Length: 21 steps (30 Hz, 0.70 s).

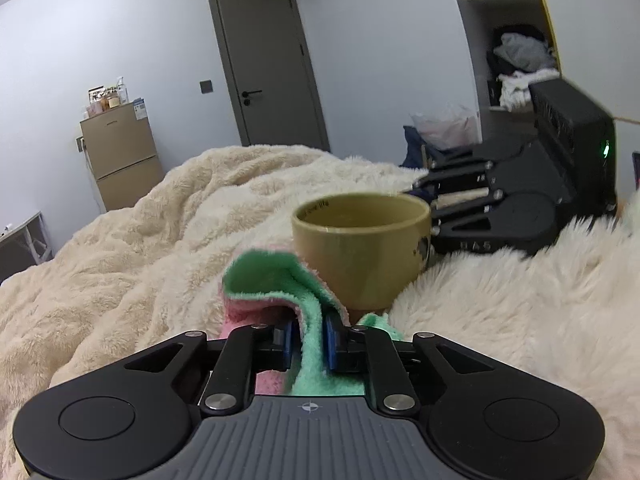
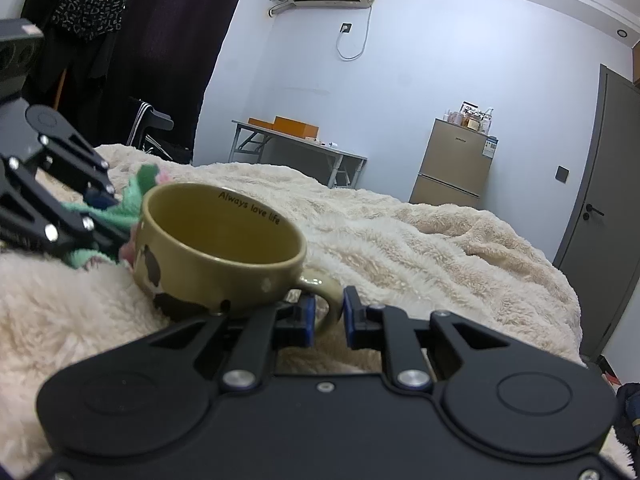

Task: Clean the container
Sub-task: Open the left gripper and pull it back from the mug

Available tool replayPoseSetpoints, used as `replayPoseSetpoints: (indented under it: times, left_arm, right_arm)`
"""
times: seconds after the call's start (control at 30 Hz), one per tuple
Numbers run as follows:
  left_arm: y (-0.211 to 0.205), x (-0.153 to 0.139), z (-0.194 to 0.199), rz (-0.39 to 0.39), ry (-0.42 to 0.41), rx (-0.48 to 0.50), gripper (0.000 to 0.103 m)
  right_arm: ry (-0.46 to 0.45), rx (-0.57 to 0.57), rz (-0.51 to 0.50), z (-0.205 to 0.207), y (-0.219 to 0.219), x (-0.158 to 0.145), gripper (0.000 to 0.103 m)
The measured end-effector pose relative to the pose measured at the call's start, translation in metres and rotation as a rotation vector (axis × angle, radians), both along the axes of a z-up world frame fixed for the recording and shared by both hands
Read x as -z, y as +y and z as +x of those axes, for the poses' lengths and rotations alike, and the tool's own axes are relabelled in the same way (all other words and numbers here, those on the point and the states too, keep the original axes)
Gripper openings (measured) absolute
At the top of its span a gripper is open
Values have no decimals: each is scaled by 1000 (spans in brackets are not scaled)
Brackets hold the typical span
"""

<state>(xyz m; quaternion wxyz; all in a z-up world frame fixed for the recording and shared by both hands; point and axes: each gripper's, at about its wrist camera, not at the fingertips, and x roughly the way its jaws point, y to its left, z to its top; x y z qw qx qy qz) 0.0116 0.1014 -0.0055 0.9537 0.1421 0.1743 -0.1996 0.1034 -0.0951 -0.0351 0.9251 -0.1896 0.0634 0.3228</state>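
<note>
Sitting on the fluffy blanket mid-bed, the ceramic mug looks rigid, glazed-slick and breakable, best taken by its handle, where the right gripper clamps, while the left gripper pinches a soft cloth.

A bed is carrying a cream fleece blanket; an olive mug is sitting on it.
</note>
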Motion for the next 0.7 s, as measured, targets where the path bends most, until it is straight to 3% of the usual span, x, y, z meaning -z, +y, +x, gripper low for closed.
replayPoseSetpoints:
  times: [0.13, 0.23, 0.33, 0.4, 0.47, 0.5, 0.53, 0.6, 0.63, 0.7]
  left_arm:
    - [1, -4, -4, -2, -7, 11, 13]
    - [-5, 4, -2, 27, 1, 21, 39]
    - [-9, 12, 0, 33, -4, 17, 43]
    - [-7, 15, 2, 16, -13, 5, 51]
    - [-5, 20, 0, 14, -47, -21, 76]
    - [-5, 28, -3, 22, -105, -58, 85]
    - [-5, 36, -6, 24, -166, -96, 103]
    - [-2, 45, -9, 11, -216, -123, 103]
    - [7, 46, -8, -46, -208, -103, 103]
    - [16, 43, -4, -89, -168, -106, 103]
  right_arm:
    - [1, 0, 0, -1, 0, 0, 16]
    - [2, 0, 0, -1, 0, 0, 16]
    - [3, 4, -1, -1, -1, 0, 16]
    - [8, 8, 0, 0, 0, -1, 16]
    - [7, 7, 0, -1, 0, -1, 16]
    - [6, 7, -2, -1, 0, -1, 16]
    - [4, 6, -3, -2, 1, -1, 16]
    - [3, 5, -5, -2, 1, -1, 16]
    - [1, 4, -5, -2, 2, -1, 16]
    - [-1, 3, -6, -3, 2, -1, 16]
